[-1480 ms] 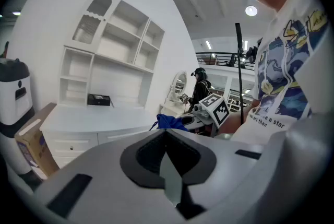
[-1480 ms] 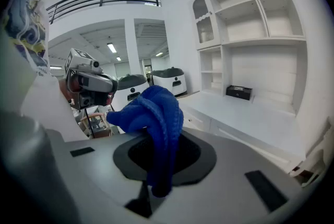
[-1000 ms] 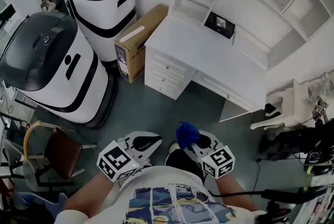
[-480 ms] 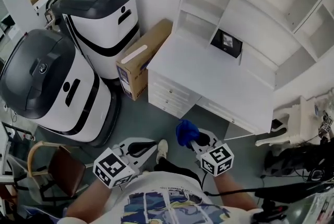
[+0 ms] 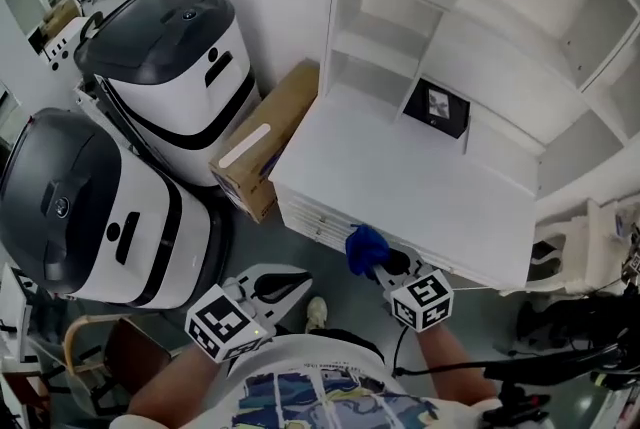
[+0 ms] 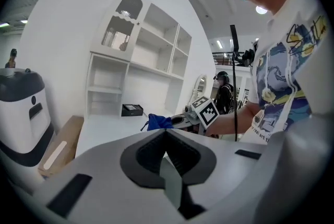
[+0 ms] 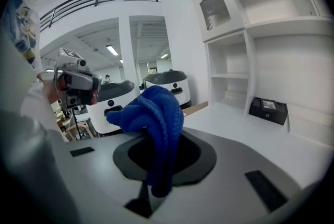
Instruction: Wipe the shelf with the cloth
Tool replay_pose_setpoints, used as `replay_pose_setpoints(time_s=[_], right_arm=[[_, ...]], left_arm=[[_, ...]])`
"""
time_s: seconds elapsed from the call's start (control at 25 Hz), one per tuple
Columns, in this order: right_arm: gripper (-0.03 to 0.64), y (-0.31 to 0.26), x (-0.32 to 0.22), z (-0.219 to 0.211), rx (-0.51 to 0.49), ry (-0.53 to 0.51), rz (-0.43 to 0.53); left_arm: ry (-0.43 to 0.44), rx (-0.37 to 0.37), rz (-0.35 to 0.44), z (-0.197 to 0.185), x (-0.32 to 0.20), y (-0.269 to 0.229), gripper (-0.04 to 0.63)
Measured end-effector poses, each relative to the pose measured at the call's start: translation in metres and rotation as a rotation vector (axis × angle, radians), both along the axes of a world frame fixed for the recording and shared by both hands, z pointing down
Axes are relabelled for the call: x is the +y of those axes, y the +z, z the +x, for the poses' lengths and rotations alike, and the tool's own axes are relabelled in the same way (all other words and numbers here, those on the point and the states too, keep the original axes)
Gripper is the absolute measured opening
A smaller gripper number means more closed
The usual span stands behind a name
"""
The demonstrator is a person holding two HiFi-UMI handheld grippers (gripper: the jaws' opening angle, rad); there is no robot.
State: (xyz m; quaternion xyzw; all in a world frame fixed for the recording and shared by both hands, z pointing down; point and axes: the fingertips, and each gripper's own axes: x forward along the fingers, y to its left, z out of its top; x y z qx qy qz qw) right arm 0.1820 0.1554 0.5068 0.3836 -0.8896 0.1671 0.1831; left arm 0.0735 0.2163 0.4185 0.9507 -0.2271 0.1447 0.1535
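Clutching blue cloth: right hand-held gripper

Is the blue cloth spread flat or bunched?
Bunched: the cloth is a crumpled wad, pinched in the right gripper.

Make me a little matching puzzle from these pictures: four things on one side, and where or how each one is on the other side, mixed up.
Things
1. blue cloth
2. small black box
3. cardboard box
4. left hand-held gripper

Places and states
A. standing between the white desk and a white machine
B. shut, holding nothing
C. clamped in the right hand-held gripper
D. at the back of the desk top

Pairs: 1-C, 2-D, 3-A, 4-B.
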Motion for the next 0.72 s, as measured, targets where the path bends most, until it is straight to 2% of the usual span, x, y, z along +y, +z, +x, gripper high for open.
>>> replay_pose_setpoints(time_s=[0.24, 0.44, 0.72], right_arm=[[0.066, -0.006, -0.063, -0.007, 0.024, 0.019, 0.016], [0.066, -0.021, -0.123, -0.034, 0.07, 0.047, 0.073], [0.066, -0.058, -0.205, -0.074, 0.158, 0.121, 0.187]], left_arm=[[0.033, 0.026, 0.002, -0.003, -0.052, -0.009, 0.011], [0.072, 0.07, 0.021, -0.031, -0.107, -0.015, 0.011], [0.17, 0.087, 0.061, -0.077, -0.174, -0.032, 0.012]])
